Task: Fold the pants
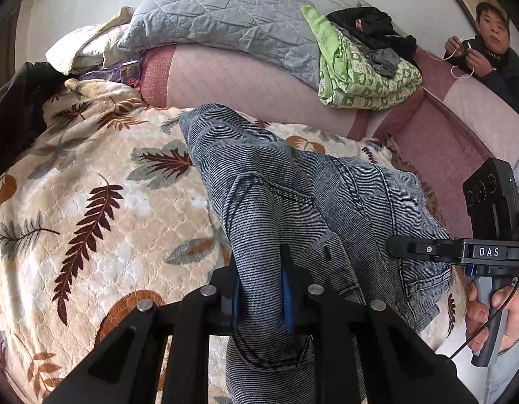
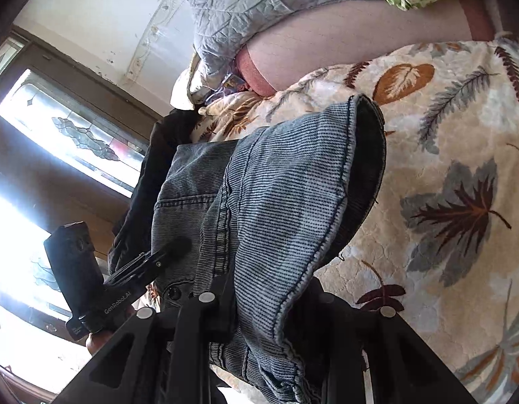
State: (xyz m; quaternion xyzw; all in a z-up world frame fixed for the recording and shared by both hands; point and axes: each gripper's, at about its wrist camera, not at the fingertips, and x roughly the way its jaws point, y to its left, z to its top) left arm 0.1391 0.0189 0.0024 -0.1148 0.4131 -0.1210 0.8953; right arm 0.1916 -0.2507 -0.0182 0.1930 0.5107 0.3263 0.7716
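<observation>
Left wrist view: the left gripper (image 1: 261, 289) is clamped on a bunched fold of the grey-blue pants (image 1: 293, 202), which drape forward over the leaf-print blanket (image 1: 91, 202) on the bed. Off to the right, the right gripper (image 1: 399, 247) reaches in at the waistband side.

Right wrist view: the right gripper (image 2: 259, 306) has denim pinched between its fingers, hem edge curling above it. The pants (image 2: 276, 185) are lifted clear of the blanket (image 2: 444, 168) here.

My read: mid-fold, cloth carried. Next calls for laying it down flat, edges matched, before either grip lets go.
</observation>
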